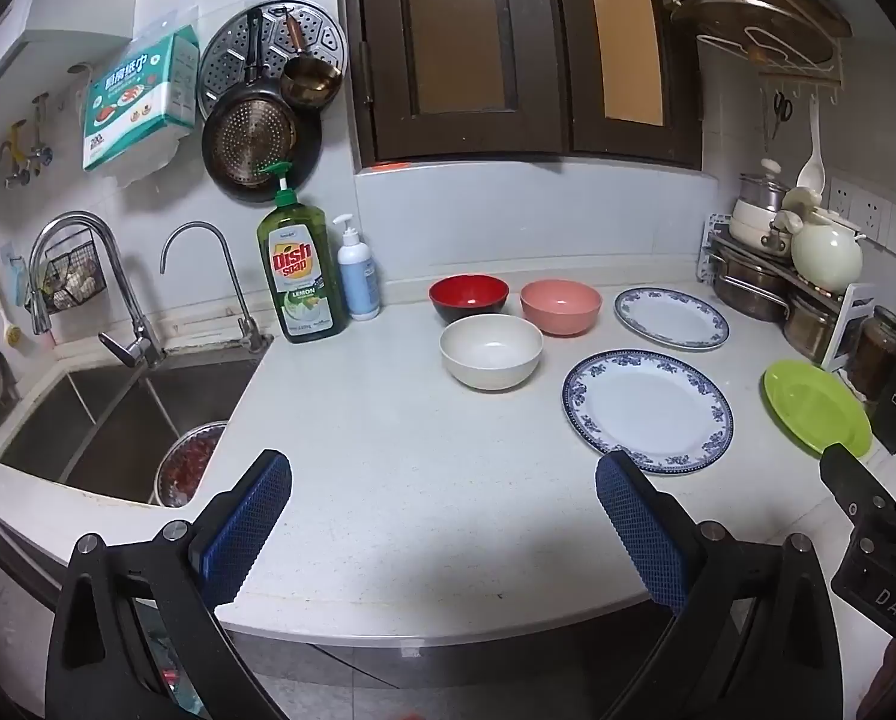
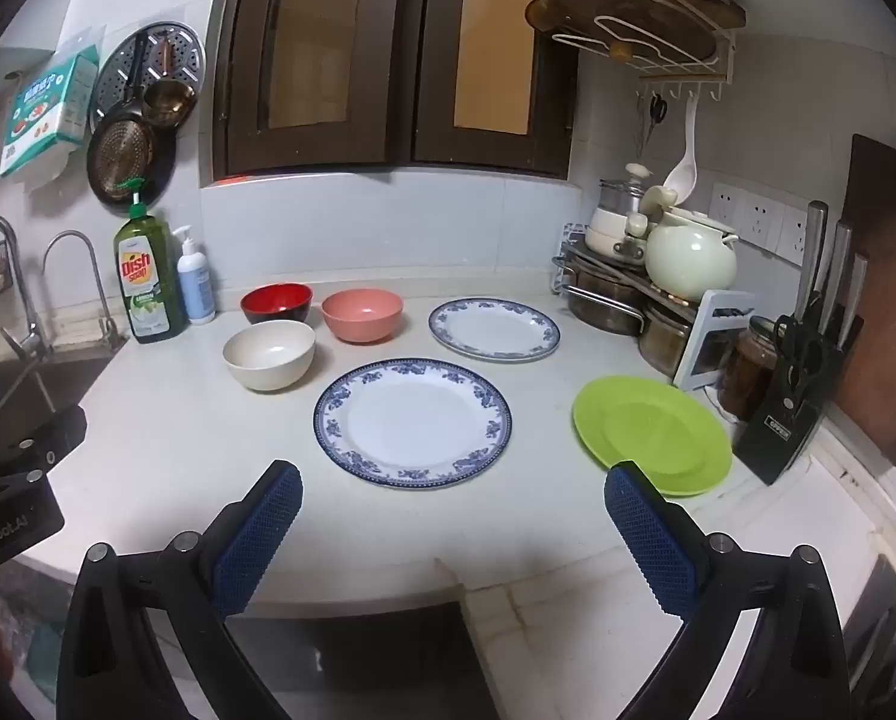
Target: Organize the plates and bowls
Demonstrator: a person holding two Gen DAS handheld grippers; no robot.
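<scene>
Fig.: start of sorting, nothing stacked yet. We hold the left gripper [image 1: 441, 516] and right gripper [image 2: 454, 522] over the counter's [image 2: 165, 450] near edge, both w/ jaws spread wide, empty. Three bowls sit apart near the back: red bowl [image 2: 276, 301], pink bowl [image 2: 362, 313], white bowl [image 2: 269, 354]. Near plate [image 2: 412, 422], far plate [image 2: 494, 328], green plate [image 2: 652, 433] lie separately to their right. Next, we judge, a rim pinch is needed to nest one dish into another.
</scene>
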